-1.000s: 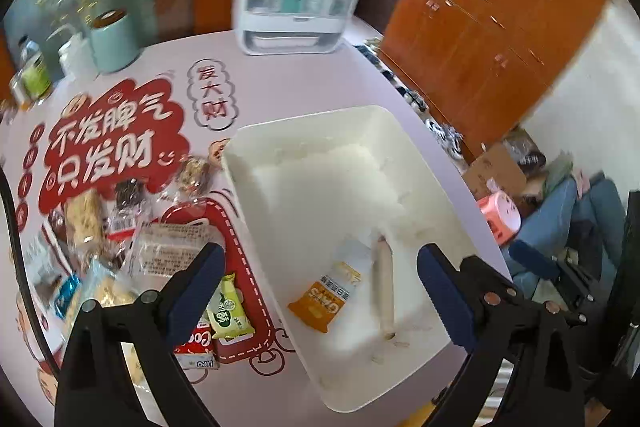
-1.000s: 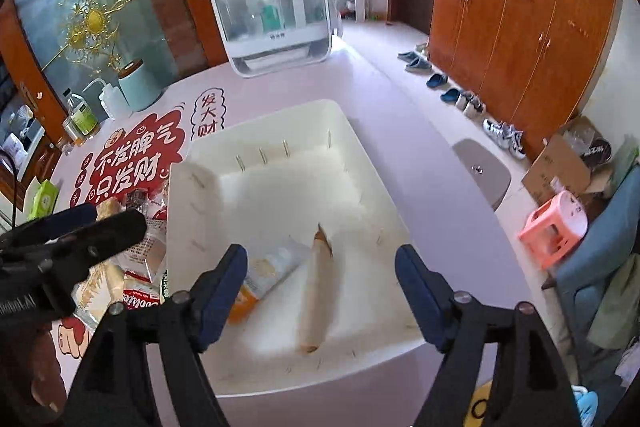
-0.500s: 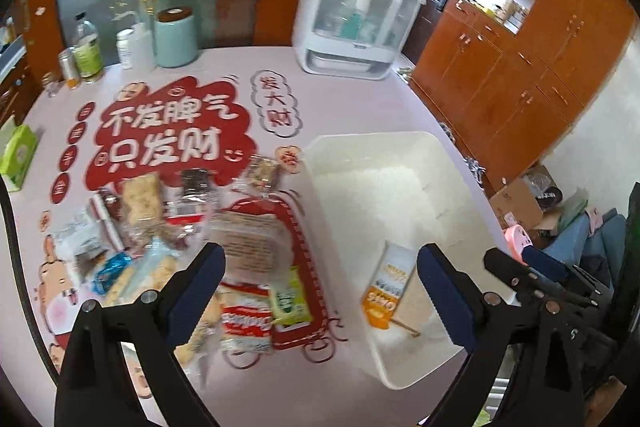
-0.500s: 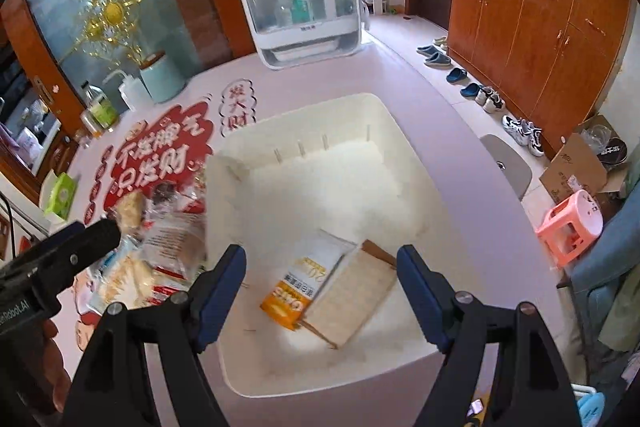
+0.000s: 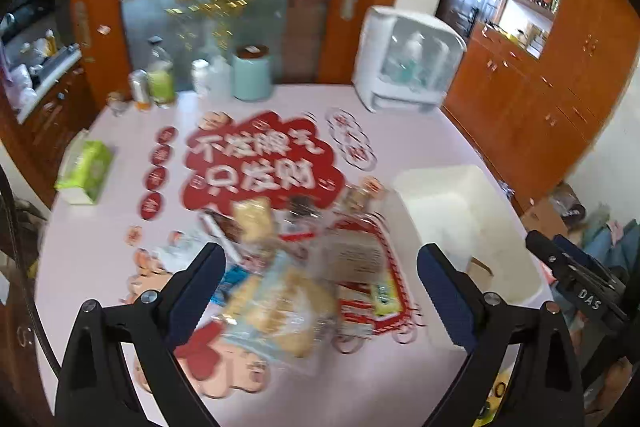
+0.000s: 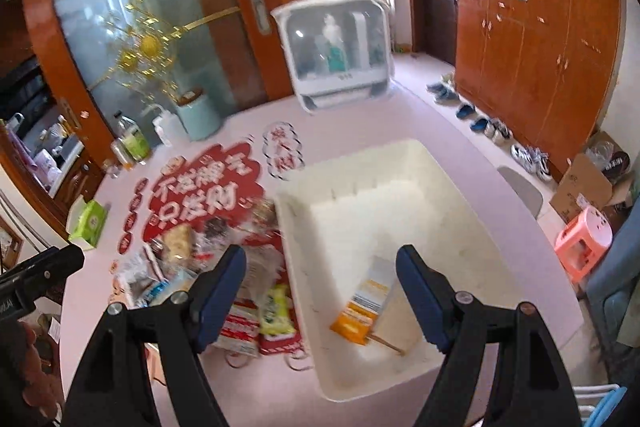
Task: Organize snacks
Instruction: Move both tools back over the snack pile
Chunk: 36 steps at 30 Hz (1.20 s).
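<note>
A white bin (image 6: 436, 179) stands on the pink table, right of a pile of snack packets (image 6: 180, 267). Inside it lie an orange-and-white packet (image 6: 362, 307) and a flat tan packet (image 6: 394, 323). The bin (image 5: 472, 203) also shows in the left wrist view, right of the blurred snack pile (image 5: 280, 291). My left gripper (image 5: 320, 267) is open and empty above the pile. My right gripper (image 6: 320, 283) is open and empty above the bin's left wall. A green packet (image 6: 276, 311) and a red-and-white one (image 6: 240, 327) lie beside the bin.
A white cabinet with bottles (image 6: 340, 51) stands at the table's far edge. A teal canister (image 5: 252, 73), bottles (image 5: 160, 75) and a green tissue pack (image 5: 86, 171) stand at the back left. An orange stool (image 6: 584, 239) and shoes are on the floor to the right.
Both grippers have pulled back and swung left, from over the bin toward the snack pile. The tan packet in the bin has tipped from on edge to flat.
</note>
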Available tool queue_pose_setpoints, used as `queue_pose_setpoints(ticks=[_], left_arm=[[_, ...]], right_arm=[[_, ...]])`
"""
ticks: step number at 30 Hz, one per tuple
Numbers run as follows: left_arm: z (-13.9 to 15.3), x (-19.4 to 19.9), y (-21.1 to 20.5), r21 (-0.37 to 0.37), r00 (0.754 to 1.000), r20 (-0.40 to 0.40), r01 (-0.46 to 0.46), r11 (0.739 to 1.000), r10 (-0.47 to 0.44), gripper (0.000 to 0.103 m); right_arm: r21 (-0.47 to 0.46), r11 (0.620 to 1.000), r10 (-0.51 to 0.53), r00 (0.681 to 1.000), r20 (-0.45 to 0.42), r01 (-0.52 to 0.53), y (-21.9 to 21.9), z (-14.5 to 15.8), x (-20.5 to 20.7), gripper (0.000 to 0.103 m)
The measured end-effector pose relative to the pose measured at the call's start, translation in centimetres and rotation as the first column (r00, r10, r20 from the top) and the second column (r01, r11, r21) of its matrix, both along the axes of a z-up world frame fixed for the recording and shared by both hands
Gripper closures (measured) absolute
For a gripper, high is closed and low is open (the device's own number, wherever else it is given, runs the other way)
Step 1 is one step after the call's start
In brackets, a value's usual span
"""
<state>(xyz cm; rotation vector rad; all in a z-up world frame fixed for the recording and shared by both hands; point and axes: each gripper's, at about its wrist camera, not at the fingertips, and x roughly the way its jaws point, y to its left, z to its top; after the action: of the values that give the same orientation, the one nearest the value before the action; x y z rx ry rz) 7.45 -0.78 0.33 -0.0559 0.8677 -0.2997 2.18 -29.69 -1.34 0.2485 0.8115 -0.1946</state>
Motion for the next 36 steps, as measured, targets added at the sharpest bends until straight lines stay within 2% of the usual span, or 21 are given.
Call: queue_pose_setpoints(ticks=[5,10,15,23,25,29,36], left_arm=[[0.8,-0.4,4.2,0.004,0.999,0.031,-0.040,0.999,0.040,0.007],[0.6,-0.7,7.2,0.016,0.997,0.036,-0.062,0.998,0.061,0.007],[0.7,-1.5,8.6,0.054,0.997,0.072,-0.043,0.998,0.039,0.007],[0.0,-2.0,9.4,0.050,0.996,0.086,-0.007,0.999,0.003,0.007],[-0.6,-1.9,9.5,0.050,0.997,0.078,-0.001,0.999,-0.003,0.007],[-2.6,-1.2,9.3,0.047,1.000,0.024,0.013,0.999,-0.014,0.007],[-6.0,-0.3,7.5,0.086,0.998,-0.058,0.033,0.996,-0.028,0.007]], right_arm=[[0.005,1.000,0.008,0.998,0.063,-0.009,3.2,1.2,-0.4,0.025],[-0.004,1.000,0.024,0.998,0.053,-0.023,6.0,1.4,-0.4,0.025],[-0.043,0.999,0.034,0.998,0.053,-0.032,8.5,1.9,-1.1,0.025],[-0.056,0.998,0.035,0.997,0.070,-0.031,11.2,3.0,-2.4,0.025],[-0.065,0.997,0.035,0.998,0.055,-0.031,11.7,2.8,-2.5,0.025],[-0.141,0.989,0.045,0.999,0.006,-0.043,13.1,2.0,-2.6,0.025],[-0.119,0.985,0.117,0.990,-0.073,-0.125,13.8,-0.8,-1.8,0.025]])
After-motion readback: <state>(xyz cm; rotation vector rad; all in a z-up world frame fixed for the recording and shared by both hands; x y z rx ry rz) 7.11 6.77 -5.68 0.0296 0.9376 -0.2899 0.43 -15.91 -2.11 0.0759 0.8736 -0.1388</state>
